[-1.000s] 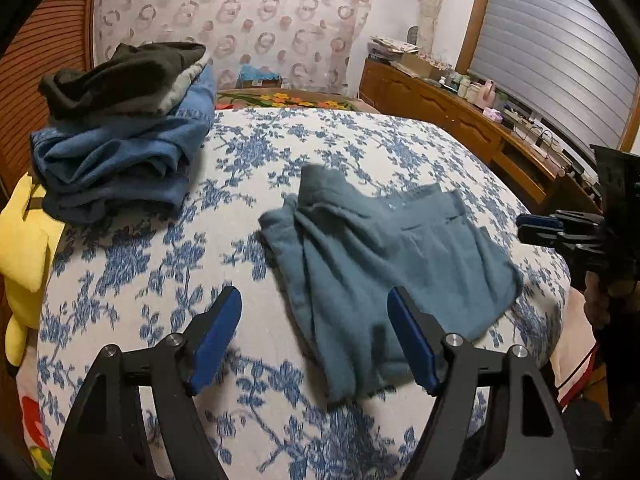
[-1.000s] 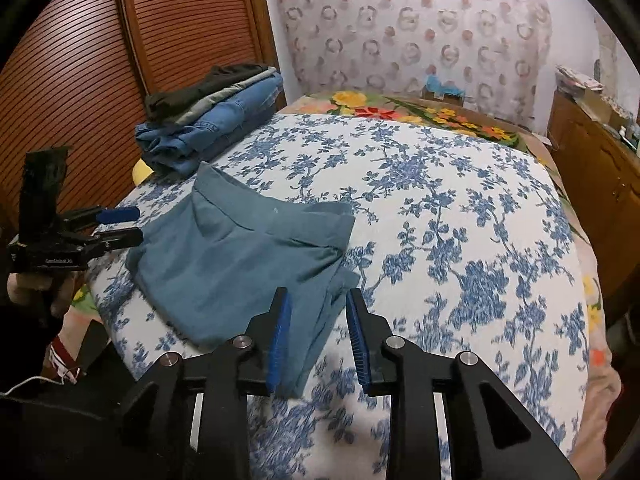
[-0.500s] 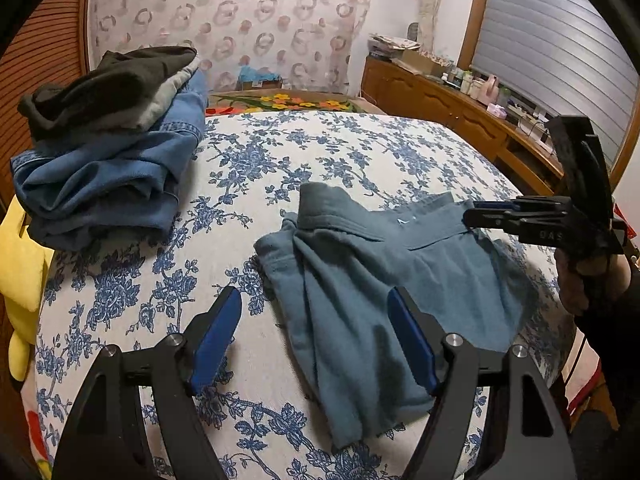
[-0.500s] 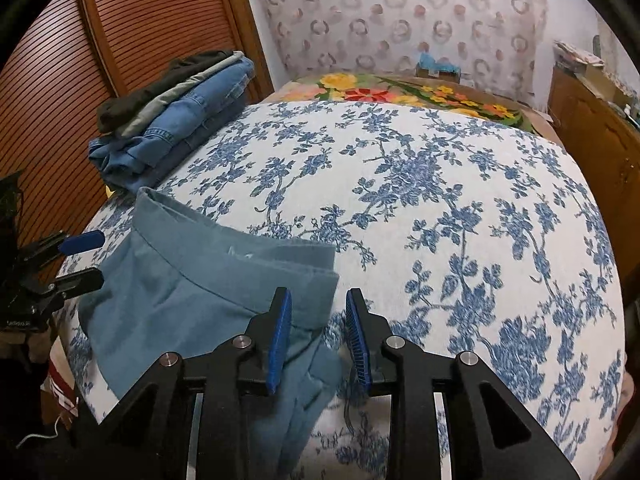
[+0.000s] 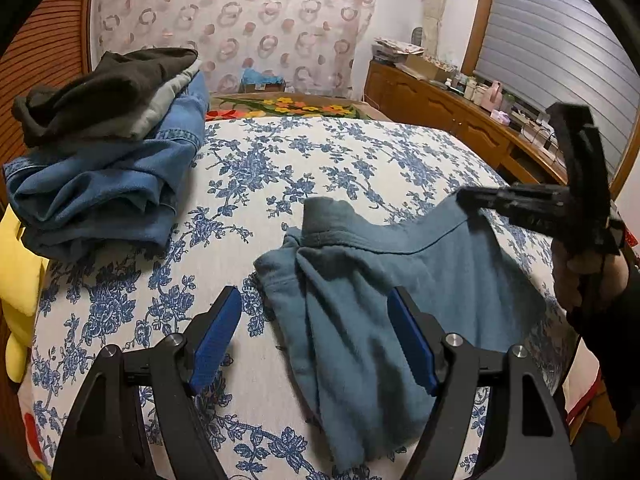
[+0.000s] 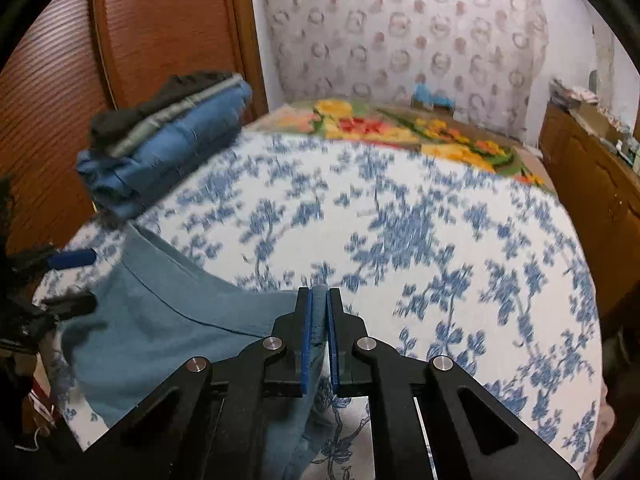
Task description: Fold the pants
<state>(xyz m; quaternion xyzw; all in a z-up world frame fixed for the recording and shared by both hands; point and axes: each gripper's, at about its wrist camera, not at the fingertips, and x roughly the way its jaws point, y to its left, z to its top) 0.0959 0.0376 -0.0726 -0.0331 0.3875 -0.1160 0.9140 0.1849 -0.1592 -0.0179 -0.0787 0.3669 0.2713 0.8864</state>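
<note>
Teal pants [image 5: 384, 280] lie rumpled on the blue-flowered bedspread [image 5: 304, 168], waistband toward the far side. My left gripper [image 5: 314, 340] is open and empty, low over the pants' near left part. My right gripper [image 6: 319, 320] is shut on the pants' waistband corner [image 6: 319, 300] and lifts it; it shows in the left wrist view [image 5: 468, 196] at the right. The pants [image 6: 160, 320] spread to the left in the right wrist view, where the left gripper [image 6: 72, 280] stands open at the far left.
A stack of folded clothes [image 5: 100, 152], dark and grey on top of blue jeans, sits at the bed's far left. A yellow item [image 5: 16, 280] hangs off the left edge. A wooden sideboard [image 5: 460, 120] with clutter runs along the right wall.
My right gripper has closed on the waistband corner and raised it. My left gripper has moved closer over the pants and stayed open.
</note>
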